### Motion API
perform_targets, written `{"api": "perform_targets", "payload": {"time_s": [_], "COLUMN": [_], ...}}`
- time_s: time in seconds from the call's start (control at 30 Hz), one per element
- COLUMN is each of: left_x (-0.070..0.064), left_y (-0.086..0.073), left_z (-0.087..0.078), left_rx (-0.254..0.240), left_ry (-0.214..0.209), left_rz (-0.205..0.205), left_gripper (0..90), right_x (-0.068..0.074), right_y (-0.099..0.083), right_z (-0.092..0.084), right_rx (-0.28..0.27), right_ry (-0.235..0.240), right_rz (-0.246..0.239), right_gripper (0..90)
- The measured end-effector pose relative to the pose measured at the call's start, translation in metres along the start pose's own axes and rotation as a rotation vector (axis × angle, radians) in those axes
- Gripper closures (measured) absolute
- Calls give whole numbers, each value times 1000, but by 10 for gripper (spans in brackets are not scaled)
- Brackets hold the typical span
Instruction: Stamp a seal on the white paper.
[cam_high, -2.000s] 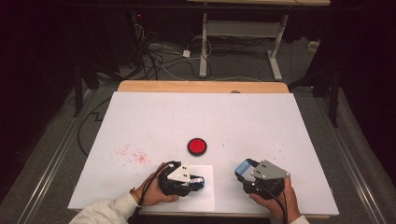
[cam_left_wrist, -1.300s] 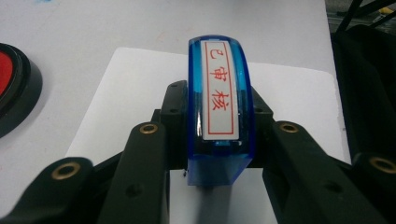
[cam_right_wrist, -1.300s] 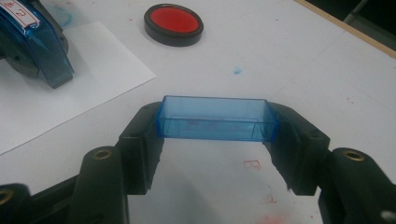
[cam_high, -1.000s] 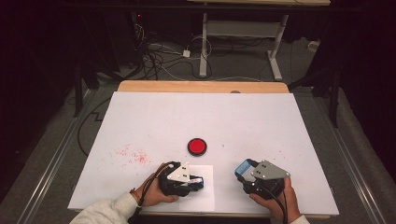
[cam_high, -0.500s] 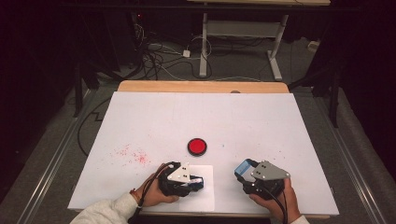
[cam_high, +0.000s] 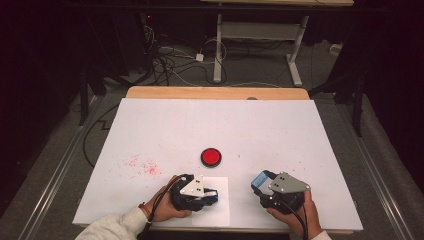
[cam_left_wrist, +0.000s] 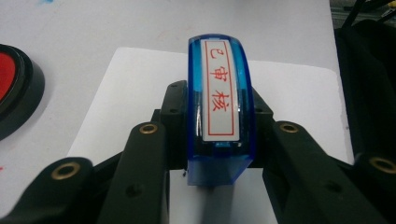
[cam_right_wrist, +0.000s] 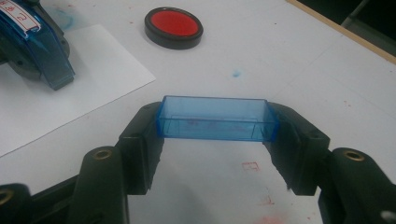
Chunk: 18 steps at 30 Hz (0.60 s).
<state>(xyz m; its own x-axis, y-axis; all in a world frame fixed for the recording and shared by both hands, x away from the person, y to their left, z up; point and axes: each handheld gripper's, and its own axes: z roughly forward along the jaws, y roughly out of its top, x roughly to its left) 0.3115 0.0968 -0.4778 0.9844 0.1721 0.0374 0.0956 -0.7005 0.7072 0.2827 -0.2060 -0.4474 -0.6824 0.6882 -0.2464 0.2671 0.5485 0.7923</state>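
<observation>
The bottom of the blue stamp (cam_left_wrist: 219, 107) is hidden, pressed down on the white paper (cam_left_wrist: 299, 98). The left gripper (cam_high: 200, 192) squeezes this one stamp tight. The right gripper (cam_right_wrist: 217, 128) squeezes one clear blue cap (cam_right_wrist: 217, 118) just above the table (cam_high: 225, 125). One red ink pad (cam_high: 211, 156) sits nearby.

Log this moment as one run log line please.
left tongs: shut on blue stamp over white paper | right tongs: shut on blue cap | red ink pad: untouched
</observation>
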Motion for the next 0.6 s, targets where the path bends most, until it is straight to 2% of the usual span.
{"api": "perform_targets", "payload": {"time_s": [0.27, 0.33, 0.43, 0.6], "left_x": [0, 1, 3, 6], "left_y": [2, 4, 9, 11], "left_z": [-1, -6, -16, -28], "left_rx": [-4, -34, -82, -114], "left_ry": [8, -8, 12, 41], "left_rz": [-2, -13, -24, -35], "left_gripper": [675, 675, 675, 675], "right_x": [2, 2, 2, 2], "right_y": [1, 1, 1, 2], "right_z": [-2, -2, -2, -3], "right_rx": [-27, -25, -25, -27], "right_ry": [2, 5, 5, 4], "right_rz": [-5, -5, -5, -5], "right_gripper": [400, 400, 400, 400]}}
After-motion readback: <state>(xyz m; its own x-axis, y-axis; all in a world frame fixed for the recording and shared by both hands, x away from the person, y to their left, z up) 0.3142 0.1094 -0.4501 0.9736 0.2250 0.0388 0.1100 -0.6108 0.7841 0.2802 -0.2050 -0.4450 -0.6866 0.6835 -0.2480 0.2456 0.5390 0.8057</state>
